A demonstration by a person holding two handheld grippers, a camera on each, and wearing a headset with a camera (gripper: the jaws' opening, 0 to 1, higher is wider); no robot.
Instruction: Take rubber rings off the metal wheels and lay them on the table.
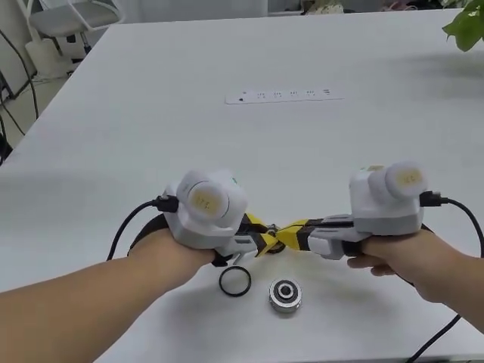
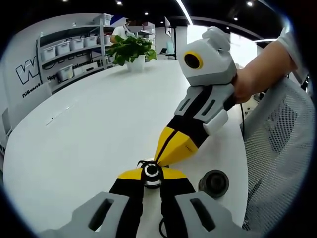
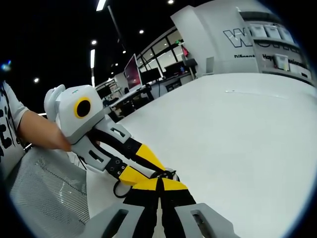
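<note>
My left gripper [image 1: 266, 239] is shut on a small metal wheel [image 2: 151, 171], held just above the white table [image 1: 227, 136]. My right gripper [image 1: 286, 234] comes in from the right, and its yellow tips [image 2: 161, 159] are pinched together on the black rubber ring [image 3: 170, 174] at that wheel's rim. In the right gripper view my own jaws [image 3: 161, 182] stand closed, with the left gripper [image 3: 148, 166] reaching in from the left. A loose black rubber ring [image 1: 235, 281] lies on the table below the grippers. Beside it rests a bare metal wheel [image 1: 285, 295].
A white power strip [image 1: 283, 96] lies at the middle of the table, farther back. Plant leaves [image 1: 467, 26] hang over the far right corner. A mesh chair back [image 2: 277, 148] stands close behind the near table edge. Cables trail from both grippers.
</note>
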